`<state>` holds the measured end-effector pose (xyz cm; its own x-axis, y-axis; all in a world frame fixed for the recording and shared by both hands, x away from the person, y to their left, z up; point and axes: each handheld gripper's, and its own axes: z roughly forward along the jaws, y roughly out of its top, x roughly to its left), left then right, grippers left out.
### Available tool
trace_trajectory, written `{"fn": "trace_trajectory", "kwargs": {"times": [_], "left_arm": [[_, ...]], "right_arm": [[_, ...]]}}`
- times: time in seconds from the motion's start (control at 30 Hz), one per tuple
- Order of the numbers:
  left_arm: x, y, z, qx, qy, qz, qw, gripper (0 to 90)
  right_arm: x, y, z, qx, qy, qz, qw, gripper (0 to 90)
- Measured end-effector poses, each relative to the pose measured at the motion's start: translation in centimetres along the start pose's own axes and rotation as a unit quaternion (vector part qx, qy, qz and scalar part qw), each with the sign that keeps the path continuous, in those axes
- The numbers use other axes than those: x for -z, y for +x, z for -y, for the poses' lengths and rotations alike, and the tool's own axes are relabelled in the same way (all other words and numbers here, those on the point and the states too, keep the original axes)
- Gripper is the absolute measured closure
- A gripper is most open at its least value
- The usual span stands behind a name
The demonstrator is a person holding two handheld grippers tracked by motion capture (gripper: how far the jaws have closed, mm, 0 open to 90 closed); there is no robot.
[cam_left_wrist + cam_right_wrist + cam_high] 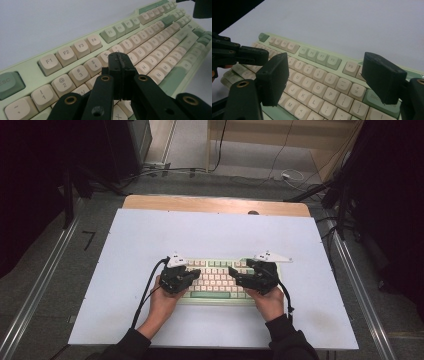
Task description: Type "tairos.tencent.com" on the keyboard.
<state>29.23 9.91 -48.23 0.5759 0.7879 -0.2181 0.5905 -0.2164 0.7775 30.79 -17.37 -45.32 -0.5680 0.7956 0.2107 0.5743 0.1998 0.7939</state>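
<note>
Keyboard [216,279] risk: my clenched left tool [121,65] may strike two keys at once; my released right tool [324,82] hovers wide and could snag keycaps.

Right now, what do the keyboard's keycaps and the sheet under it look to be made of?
The keycaps on the keyboard look like moulded plastic with a matte, slightly satin finish: rounded edges, printed legends, soft highlights, in cream and sage green. The case seems to be the same pale green plastic. The white sheet looks smooth and matte, with thin flat edges; it could be coated board or plastic.
</note>
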Motion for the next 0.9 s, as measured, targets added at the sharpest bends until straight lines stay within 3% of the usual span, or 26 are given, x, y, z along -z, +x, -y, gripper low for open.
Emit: {"fn": "trace_trajectory", "kwargs": {"times": [0.33,0.9], "left_arm": [[-0.9,0.0,-0.2,-0.002,0.022,-0.009,0.9997,90.0],[-1.4,0.1,-0.1,0.007,0.03,-0.006,0.9995,90.0]], "right_arm": [[0.0,0.0,0.0,-0.001,0.0,-0.001,1.0,20.4],[0.1,0.0,0.0,-0.002,-0.001,-0.003,1.0,20.5]]}}
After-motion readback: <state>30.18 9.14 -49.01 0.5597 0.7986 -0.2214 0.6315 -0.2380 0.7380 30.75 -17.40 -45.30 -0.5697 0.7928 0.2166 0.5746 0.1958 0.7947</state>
